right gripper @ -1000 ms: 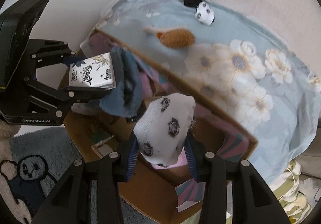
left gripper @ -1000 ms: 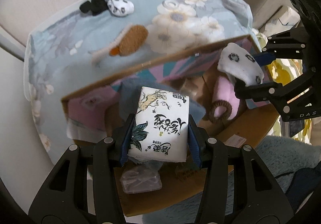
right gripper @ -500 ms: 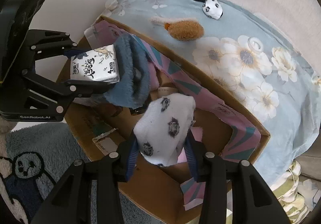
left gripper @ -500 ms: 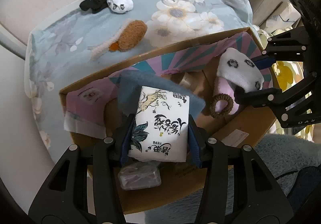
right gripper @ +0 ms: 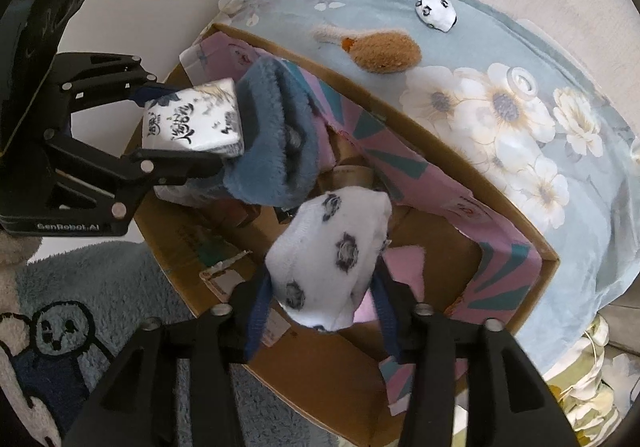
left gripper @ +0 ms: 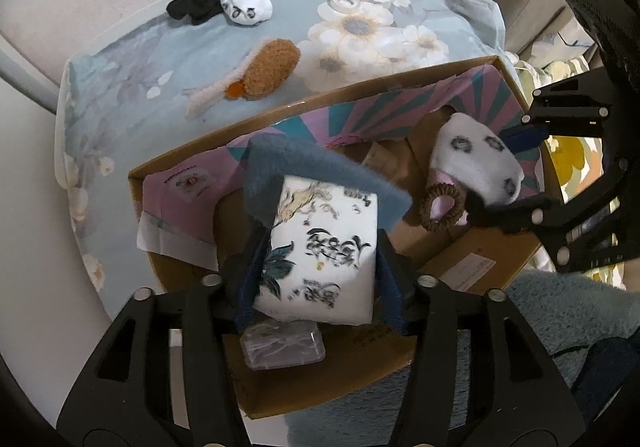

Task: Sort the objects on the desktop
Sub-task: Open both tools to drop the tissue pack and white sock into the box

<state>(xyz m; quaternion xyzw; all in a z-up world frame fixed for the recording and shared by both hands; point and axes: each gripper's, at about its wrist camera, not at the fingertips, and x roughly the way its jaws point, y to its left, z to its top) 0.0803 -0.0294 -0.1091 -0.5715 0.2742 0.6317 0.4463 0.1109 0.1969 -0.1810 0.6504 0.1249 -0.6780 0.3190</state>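
Note:
My left gripper points down over an open cardboard box, and its jaws are opening. A white tissue pack with black ink prints sits loose and blurred between them, with thin gaps at the pads. It rests against a fluffy blue cloth. My right gripper hangs over the box's other end, jaws also opening. A white sock with dark spots is between them, with a gap at the right pad. Each wrist view shows the other gripper: the left gripper and the right gripper.
Inside the box lie a brown hair tie, pink items and a clear plastic packet. On the floral tablecloth behind it lie a brown plush toy, a black sock, a matching spotted sock and a small clear cap. A blue rug covers the floor.
Both grippers' jaws have spread a little, so the tissue pack and the spotted sock now sit loose instead of pinched. More of the box's inside shows than a second ago.

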